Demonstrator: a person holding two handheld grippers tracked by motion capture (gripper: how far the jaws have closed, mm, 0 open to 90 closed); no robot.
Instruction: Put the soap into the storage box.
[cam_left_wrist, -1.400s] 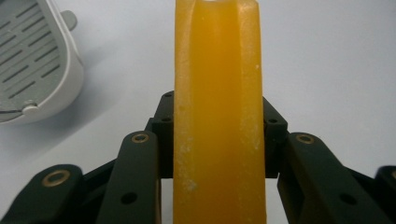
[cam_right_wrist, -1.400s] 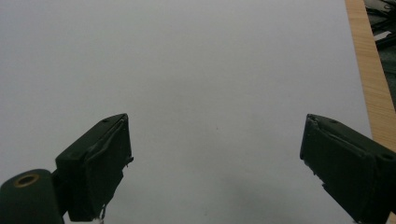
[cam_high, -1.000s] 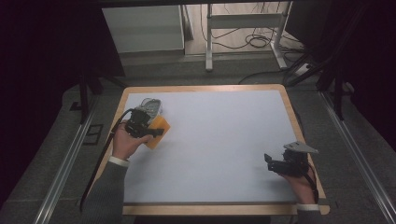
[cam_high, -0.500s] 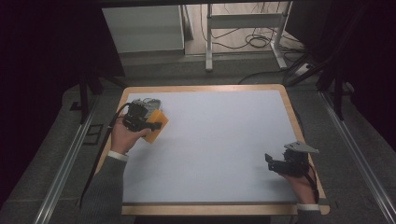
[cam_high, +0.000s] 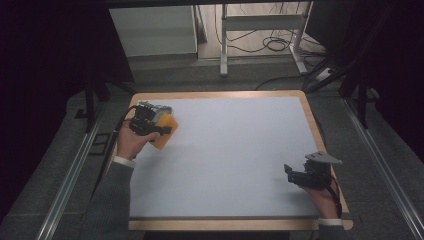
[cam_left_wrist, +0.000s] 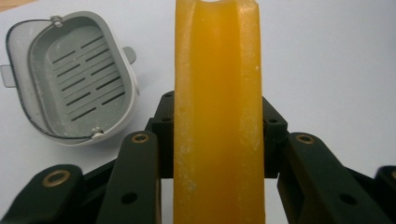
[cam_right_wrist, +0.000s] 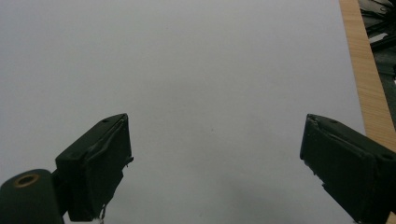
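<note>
At the table's (cam_high: 300, 107) far left, my left gripper (cam_high: 161, 131) clamps an orange soap bar (cam_left_wrist: 217, 116) above a grey dish (cam_left_wrist: 70, 79); my right gripper (cam_right_wrist: 215, 163) hangs wide open, empty.

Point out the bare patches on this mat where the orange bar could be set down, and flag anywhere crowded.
The white mat is bare across its middle, from the left gripper over to the right gripper, and along its far edge. The far-left corner is crowded: the grey slotted dish sits there, close to the orange bar clamped in the left gripper.
</note>
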